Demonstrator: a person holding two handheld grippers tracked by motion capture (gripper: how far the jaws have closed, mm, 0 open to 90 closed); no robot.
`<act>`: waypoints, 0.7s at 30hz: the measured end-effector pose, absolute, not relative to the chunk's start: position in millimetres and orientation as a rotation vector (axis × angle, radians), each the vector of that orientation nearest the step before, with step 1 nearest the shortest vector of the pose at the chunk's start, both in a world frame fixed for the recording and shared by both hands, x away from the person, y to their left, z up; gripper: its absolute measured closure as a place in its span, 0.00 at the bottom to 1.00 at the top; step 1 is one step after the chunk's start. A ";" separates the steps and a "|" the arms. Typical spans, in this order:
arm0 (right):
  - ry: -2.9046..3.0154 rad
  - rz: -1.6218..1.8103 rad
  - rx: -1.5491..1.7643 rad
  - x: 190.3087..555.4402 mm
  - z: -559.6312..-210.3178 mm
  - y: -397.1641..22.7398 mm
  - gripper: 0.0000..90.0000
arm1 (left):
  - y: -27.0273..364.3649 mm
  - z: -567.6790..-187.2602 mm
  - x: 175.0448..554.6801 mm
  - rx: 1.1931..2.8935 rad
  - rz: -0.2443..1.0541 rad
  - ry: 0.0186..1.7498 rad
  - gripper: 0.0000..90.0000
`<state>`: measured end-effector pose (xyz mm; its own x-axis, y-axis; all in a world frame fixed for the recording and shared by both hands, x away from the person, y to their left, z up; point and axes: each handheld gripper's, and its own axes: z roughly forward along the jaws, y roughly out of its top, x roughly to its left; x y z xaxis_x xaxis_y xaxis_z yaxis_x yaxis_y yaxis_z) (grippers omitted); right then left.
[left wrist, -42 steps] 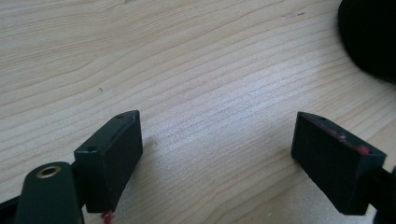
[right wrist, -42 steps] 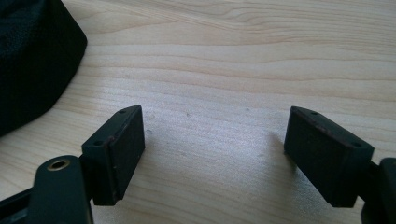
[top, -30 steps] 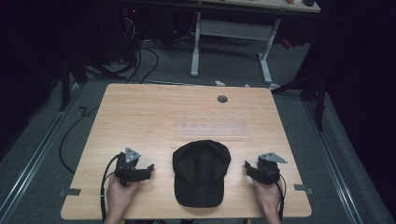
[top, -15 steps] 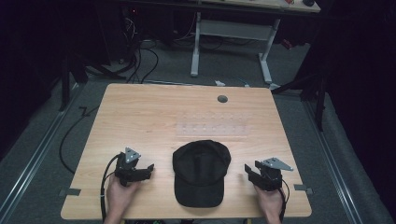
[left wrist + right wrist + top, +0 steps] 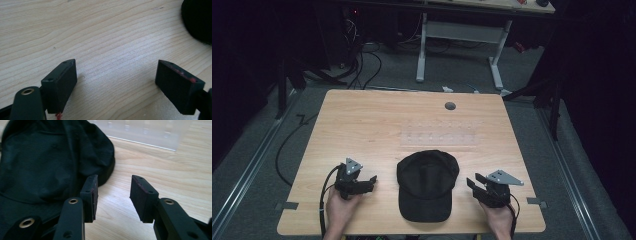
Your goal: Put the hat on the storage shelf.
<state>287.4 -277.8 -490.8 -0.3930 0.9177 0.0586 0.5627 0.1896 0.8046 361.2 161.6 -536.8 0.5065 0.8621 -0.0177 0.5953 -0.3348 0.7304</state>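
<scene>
We're sitting at the near edge of the desk point(image 5: 362, 120) with a gripper in each hand and a black cap point(image 5: 427, 184) lying flat between them, brim toward us, crown toward the far side. The left gripper point(image 5: 371, 181) is resting on the wood just left of the cap, jaws standing wide with nothing but bare desk between them; in the left gripper view the cap's dark edge point(image 5: 197, 20) is sitting off at the upper right, apart from the jaws. The right gripper point(image 5: 473, 184) is hovering near the cap's right side, and its jaws have just been closing: they're now at a middling gap, empty, with the inner jaw right beside the cap's rim in the right gripper view point(image 5: 50, 162), though we can't tell whether it's touching. We're judging the cap as light and soft: the fabric crown is going to collapse and fold under a pinch, and the brim is the only stiffer part. We're thinking the rim where crown meets brim, or the brim edge itself, is the best hold; a crown pinch is likely just bunching cloth. Slip risk is looking low, since fabric grips well on the pads. Past the cap, a clear plastic rack point(image 5: 439, 134) is lying flat mid-desk, and a grey cable grommet point(image 5: 450, 106) is sitting near the far edge.
</scene>
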 end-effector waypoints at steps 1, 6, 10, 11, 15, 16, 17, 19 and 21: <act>2.038 1.084 1.369 287.5 -490.4 -276.6 0.65 | 161.6 -536.8 361.2 2.058 0.494 1.189 0.20; 2.068 1.113 1.325 287.1 -487.9 -269.6 0.66 | 161.6 -536.8 361.2 2.058 0.494 1.189 0.20; 2.097 1.143 1.279 288.2 -482.4 -260.1 0.67 | 161.6 -536.8 361.2 2.058 0.495 1.189 0.20; 2.104 1.147 1.265 289.4 -481.3 -257.8 0.67 | 161.6 -536.8 361.2 2.058 0.495 1.189 0.20; 2.130 1.170 1.238 296.0 -478.2 -248.3 0.68 | 161.6 -536.8 361.1 2.058 0.495 1.190 0.20; 2.135 1.171 1.226 298.2 -477.8 -246.4 0.68 | 161.5 -536.8 361.1 2.057 0.495 1.190 0.20; 2.140 1.169 1.229 299.7 -477.4 -244.1 0.68 | 161.5 -536.8 361.1 2.058 0.495 1.190 0.20; 2.148 1.161 1.226 303.6 -476.6 -240.6 0.69 | 161.5 -536.8 361.1 2.057 0.495 1.190 0.20; 2.152 1.158 1.234 307.3 -476.1 -238.0 0.69 | 161.5 -536.8 361.1 2.058 0.495 1.190 0.20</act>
<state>307.3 -238.0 -476.1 -0.5294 0.8464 0.0572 0.5138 0.2663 0.8155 361.1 161.5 -536.8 0.5053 0.8628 -0.0174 0.5958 -0.3342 0.7303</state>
